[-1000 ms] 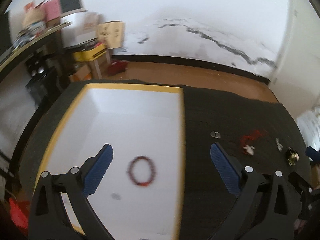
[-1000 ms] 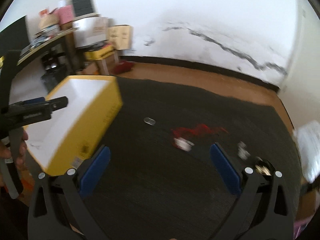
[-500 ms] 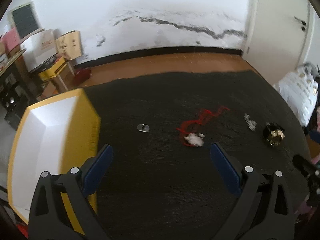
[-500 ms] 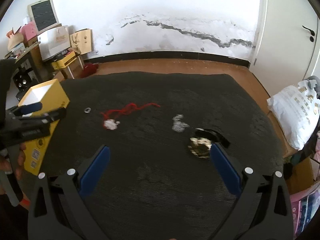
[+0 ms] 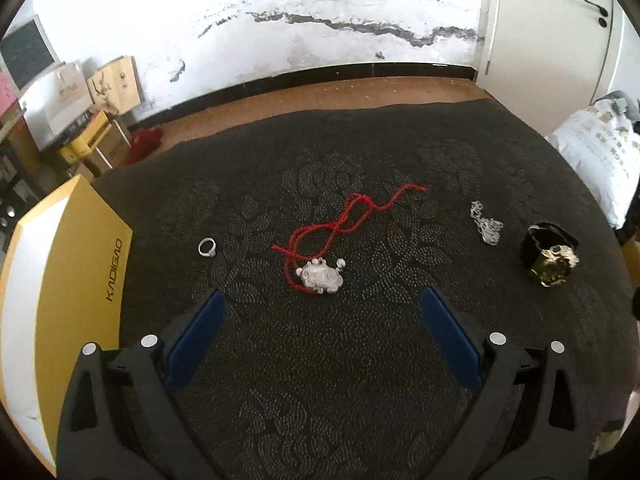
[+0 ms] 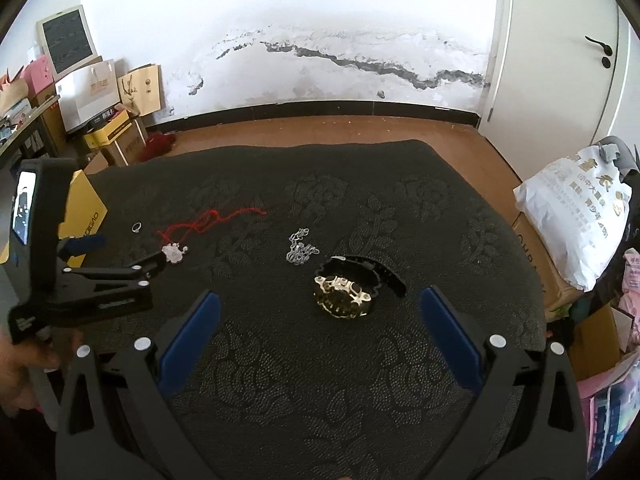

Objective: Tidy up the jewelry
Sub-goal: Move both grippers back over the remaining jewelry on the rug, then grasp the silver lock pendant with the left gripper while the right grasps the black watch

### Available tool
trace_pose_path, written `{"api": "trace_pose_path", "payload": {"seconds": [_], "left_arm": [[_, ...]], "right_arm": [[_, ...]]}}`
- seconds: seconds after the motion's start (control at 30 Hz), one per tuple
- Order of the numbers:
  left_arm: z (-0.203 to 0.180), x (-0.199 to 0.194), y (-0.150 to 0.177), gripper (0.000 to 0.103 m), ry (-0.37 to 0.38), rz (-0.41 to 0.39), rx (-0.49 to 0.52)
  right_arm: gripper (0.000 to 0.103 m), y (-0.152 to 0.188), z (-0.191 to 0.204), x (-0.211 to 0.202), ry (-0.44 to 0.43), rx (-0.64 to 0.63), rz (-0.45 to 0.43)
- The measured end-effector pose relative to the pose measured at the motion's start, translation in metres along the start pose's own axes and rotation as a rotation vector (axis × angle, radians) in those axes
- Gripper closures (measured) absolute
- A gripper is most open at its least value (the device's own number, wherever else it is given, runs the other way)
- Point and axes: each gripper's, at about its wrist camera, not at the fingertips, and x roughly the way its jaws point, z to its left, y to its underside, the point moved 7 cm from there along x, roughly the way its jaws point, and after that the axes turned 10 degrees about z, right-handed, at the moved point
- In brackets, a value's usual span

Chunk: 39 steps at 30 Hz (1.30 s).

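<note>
We hold the left gripper [image 5: 320, 334] with its jaws wide apart and empty above the dark patterned cloth [image 5: 360, 380] on the counter. Just ahead of it lies the silver pendant [image 5: 320, 278] on its red cord [image 5: 348, 220], with a small ring [image 5: 207, 247] to the left near the yellow box [image 5: 80, 280]. Our right gripper [image 6: 320, 328] is also spread open and empty, with the gold watch [image 6: 343, 294] lying between its fingertips. A silver chain [image 6: 300, 249] rests just beyond the watch.

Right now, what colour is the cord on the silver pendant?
Red cord, seen best in the left wrist view.
</note>
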Motion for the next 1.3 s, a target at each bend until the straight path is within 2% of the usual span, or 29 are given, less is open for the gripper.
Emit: {"api": "trace_pose_path", "payload": {"seconds": [0.07, 0.33, 0.5, 0.67, 0.77, 1.17, 1.23, 1.3], "left_arm": [[-0.002, 0.003, -0.001, 0.008, -0.028, -0.001, 0.006], [-0.004, 0.023, -0.010, 0.008, 0.024, 0.002, -0.069], [-0.003, 0.047, -0.014, 0.008, 0.011, 0.010, -0.099], [0.003, 0.073, -0.012, 0.008, 0.042, 0.075, -0.158], [0.002, 0.083, -0.010, 0.008, 0.036, 0.089, -0.149], [-0.001, 0.087, -0.011, 0.007, 0.025, 0.061, -0.172], [-0.002, 0.086, -0.010, 0.008, 0.025, 0.063, -0.176], [0.000, 0.084, -0.010, 0.014, 0.019, 0.060, -0.188]], "right_arm": [[0.006, 0.000, -0.003, 0.001, -0.001, 0.004, 0.003], [0.006, -0.004, -0.007, 0.004, -0.004, 0.013, 0.008], [0.006, -0.005, -0.008, 0.005, -0.002, 0.012, 0.004], [0.006, -0.005, -0.008, 0.006, -0.003, 0.011, 0.007], [0.006, -0.005, -0.009, 0.006, -0.006, 0.009, 0.008], [0.006, -0.007, -0.011, 0.001, -0.014, 0.004, -0.002], [0.006, -0.006, -0.013, -0.001, -0.011, 0.008, -0.004], [0.006, -0.007, -0.015, -0.002, -0.011, 0.012, -0.007]]}}
